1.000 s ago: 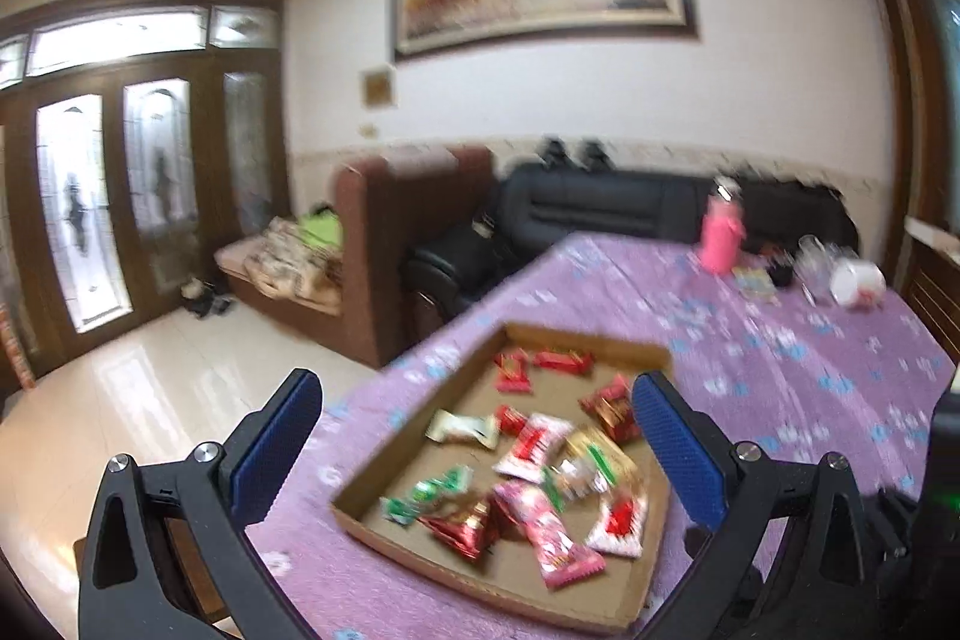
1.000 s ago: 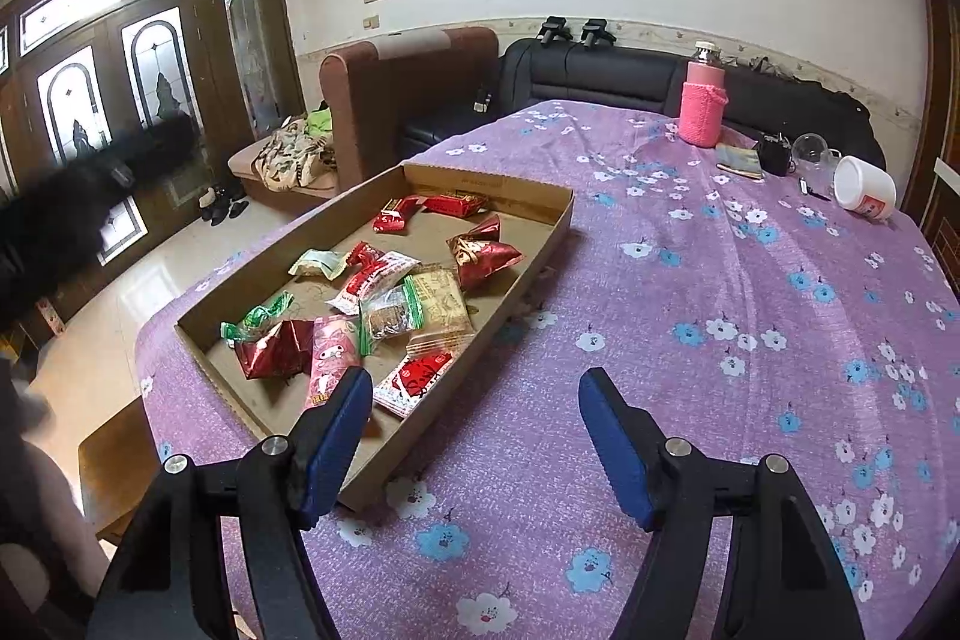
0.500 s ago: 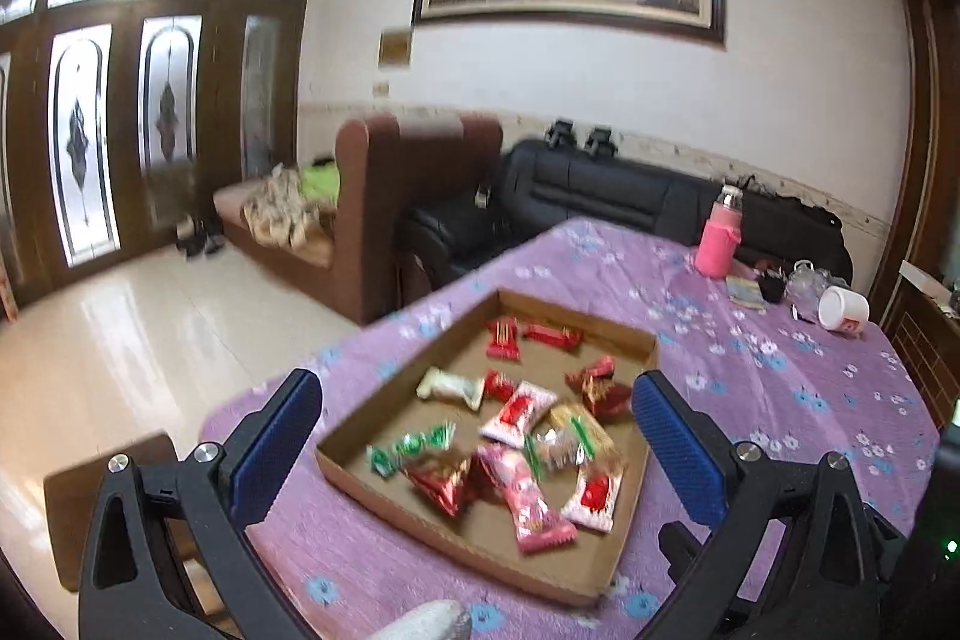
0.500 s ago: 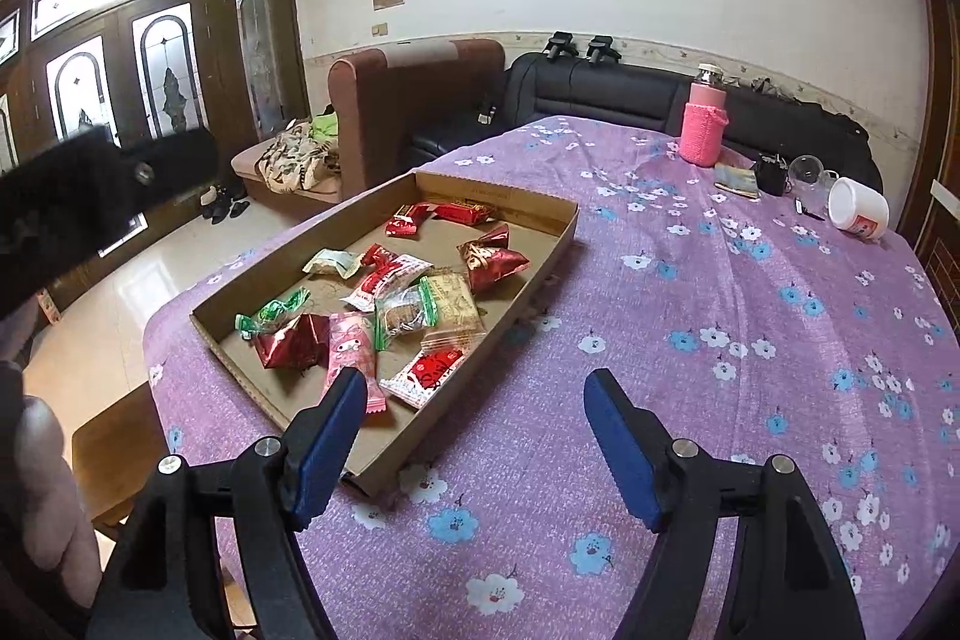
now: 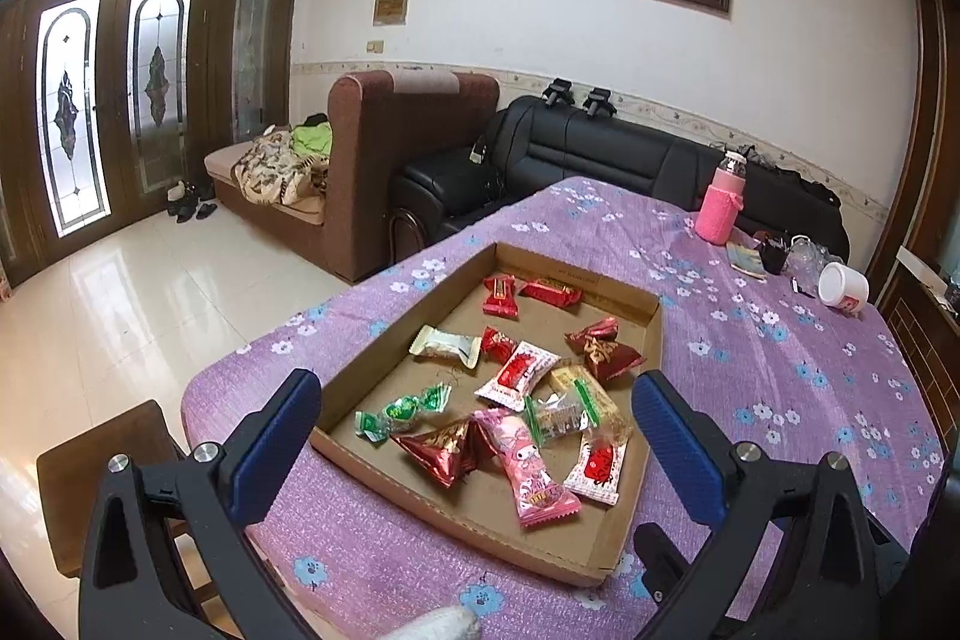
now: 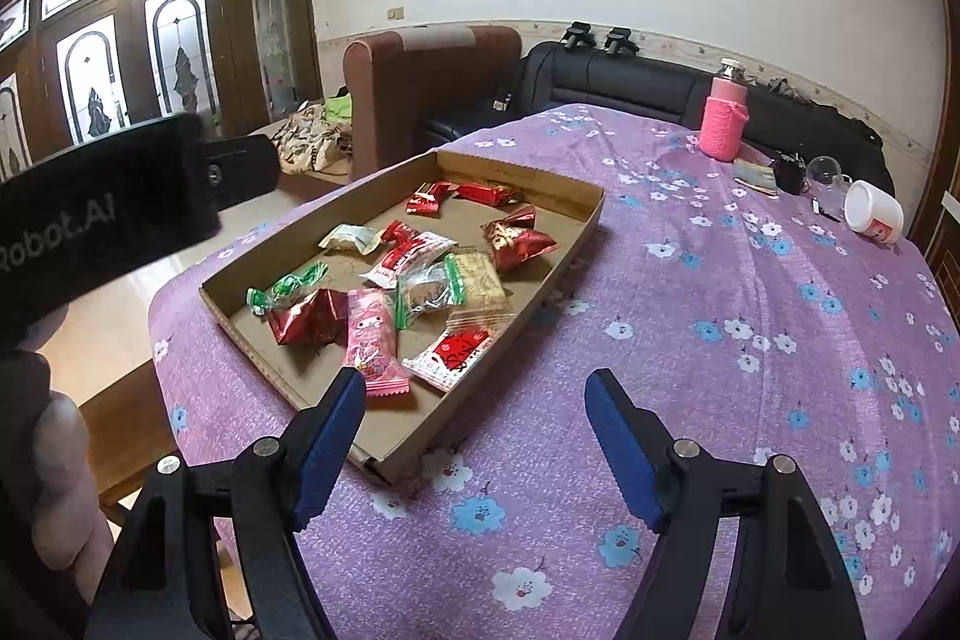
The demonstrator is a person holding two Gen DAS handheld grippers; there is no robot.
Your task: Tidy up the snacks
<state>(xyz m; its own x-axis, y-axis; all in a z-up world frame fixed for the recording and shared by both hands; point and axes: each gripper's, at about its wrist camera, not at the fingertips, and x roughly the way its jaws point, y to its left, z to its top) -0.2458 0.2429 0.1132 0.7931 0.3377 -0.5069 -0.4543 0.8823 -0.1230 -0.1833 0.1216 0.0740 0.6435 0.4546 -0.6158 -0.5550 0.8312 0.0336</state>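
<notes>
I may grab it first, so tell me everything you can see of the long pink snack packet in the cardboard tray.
The long pink plastic snack packet lies flat, sealed, near the shallow brown cardboard tray's front edge, with crimped ends and a cartoon face printed on it. Its far end tucks against the red foil pyramid packet and the clear green-striped packet; a white-and-red packet lies alongside. In the right wrist view it sits just beyond the open right hand-held gripper, untouched.

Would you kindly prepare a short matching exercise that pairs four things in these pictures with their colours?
Things:
1. twisted-end candy
2. long snack packet with a cartoon face
3. bottle sleeve
4. gripper pads

Colours:
A. blue
B. knitted pink
C. green
D. glossy pink

Pairs: 1-C, 2-D, 3-B, 4-A
</notes>
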